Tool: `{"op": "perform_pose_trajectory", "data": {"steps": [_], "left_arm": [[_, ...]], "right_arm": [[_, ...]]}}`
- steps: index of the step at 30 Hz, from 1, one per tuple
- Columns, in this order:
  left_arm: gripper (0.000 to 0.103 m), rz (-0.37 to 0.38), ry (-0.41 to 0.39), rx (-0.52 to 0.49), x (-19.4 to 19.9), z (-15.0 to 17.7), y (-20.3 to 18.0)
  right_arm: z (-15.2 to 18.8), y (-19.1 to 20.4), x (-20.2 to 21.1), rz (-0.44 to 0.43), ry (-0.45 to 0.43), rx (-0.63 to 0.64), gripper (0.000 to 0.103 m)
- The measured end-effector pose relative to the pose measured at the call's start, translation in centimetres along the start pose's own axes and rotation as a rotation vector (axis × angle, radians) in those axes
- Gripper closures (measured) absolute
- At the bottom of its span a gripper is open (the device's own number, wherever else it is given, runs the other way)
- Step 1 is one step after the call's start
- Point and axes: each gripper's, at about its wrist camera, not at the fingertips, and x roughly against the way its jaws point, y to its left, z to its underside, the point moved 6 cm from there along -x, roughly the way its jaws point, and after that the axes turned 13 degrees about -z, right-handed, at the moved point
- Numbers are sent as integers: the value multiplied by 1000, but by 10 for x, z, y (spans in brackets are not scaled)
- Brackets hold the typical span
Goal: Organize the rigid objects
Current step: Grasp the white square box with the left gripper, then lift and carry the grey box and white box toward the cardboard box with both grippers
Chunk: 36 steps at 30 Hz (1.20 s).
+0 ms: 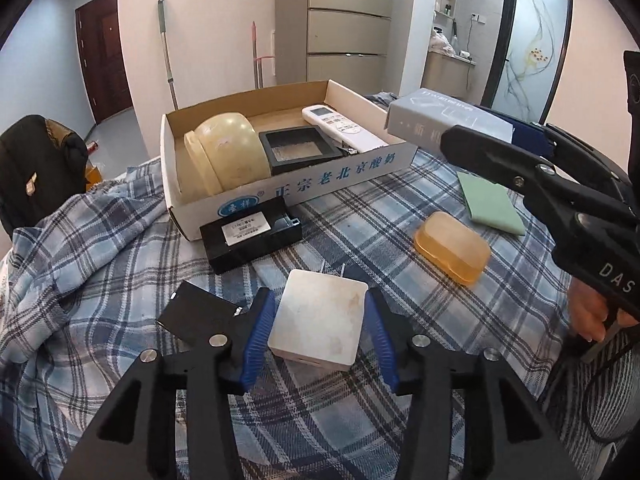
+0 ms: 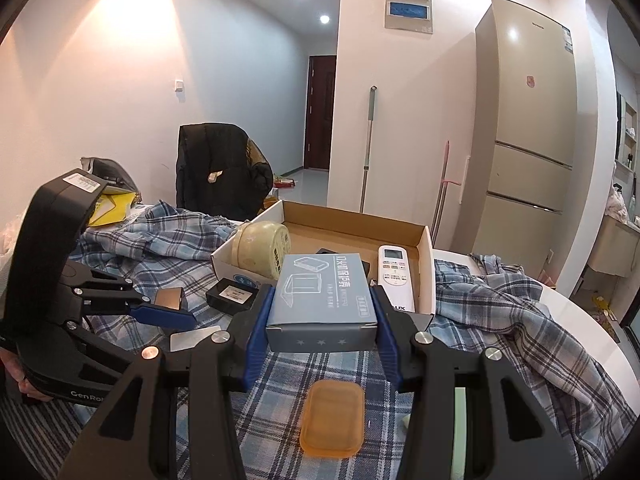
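Note:
A cardboard box (image 1: 304, 186) (image 2: 424, 240) on the plaid cloth holds a cream bowl (image 1: 228, 152), a black tray (image 1: 298, 148) and a white remote (image 1: 344, 126) (image 2: 394, 276). My left gripper (image 1: 318, 320) has its jaws around a white square box (image 1: 320, 320) lying on the cloth, the pads close to its sides. My right gripper (image 2: 322, 316) is shut on a grey carton (image 2: 322, 304), held above the cloth near the cardboard box; the carton also shows in the left wrist view (image 1: 444, 120).
An orange soap case (image 1: 452, 246) (image 2: 332, 420), a black box with a white label (image 1: 250, 236) (image 2: 232, 294), a flat black card (image 1: 196, 312) and a green pad (image 1: 492, 200) lie on the cloth. A chair with a black jacket (image 2: 220, 168) stands behind.

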Motion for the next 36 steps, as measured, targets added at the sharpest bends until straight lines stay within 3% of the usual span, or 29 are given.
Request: {"op": "perform_pose_trajectory", "data": {"steps": [3, 7, 13, 18, 29, 33, 36], "left_arm": [[54, 7, 7, -4, -1, 1, -1], [54, 10, 73, -15, -14, 8, -3], [55, -21, 50, -14, -11, 6, -3], [56, -66, -17, 38, 1, 0, 8], [56, -161, -257, 141, 47, -18, 30], [56, -217, -306, 156, 65, -23, 29], [56, -202, -325, 187, 82, -31, 34]], "right_arm": [[0, 0, 0, 0, 0, -1, 57], [0, 0, 0, -1, 1, 0, 57], [2, 0, -4, -4, 19, -3, 57], [3, -3, -5, -2, 26, -13, 57], [4, -5, -7, -3, 37, -19, 57], [4, -6, -7, -4, 37, -22, 57], [4, -8, -8, -8, 41, -36, 57]]}}
